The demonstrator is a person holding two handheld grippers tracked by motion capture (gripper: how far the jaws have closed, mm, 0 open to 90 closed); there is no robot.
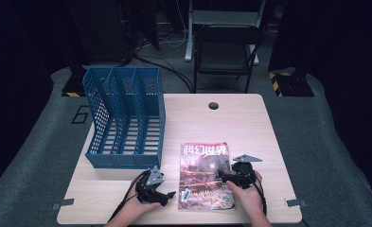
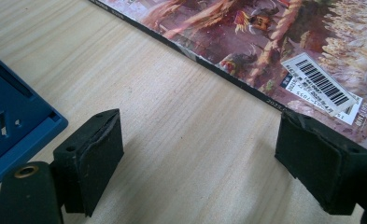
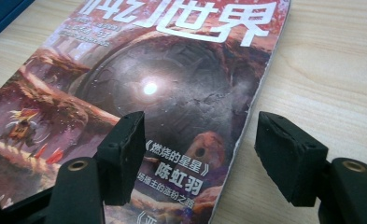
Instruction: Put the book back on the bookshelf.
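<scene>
Magazine (image 1: 206, 176) lies flat at the table's (image 1: 269, 142) six o'clock. Right gripper (image 3: 200, 154), jaws spread, straddles its three o'clock edge; left gripper (image 2: 200, 154), spread, hovers over bare wood at nine o'clock, file rack (image 1: 124, 118) behind.

A light wooden table (image 1: 250, 127) with a round cable hole (image 1: 214, 105) stands on grey carpet (image 1: 32, 156). Behind it sits 1 dark folding chair (image 1: 227, 49) before a white desk frame (image 1: 224, 19). Black curtains (image 1: 13, 56) darken both sides; cables (image 1: 167, 71) trail across the floor.
</scene>
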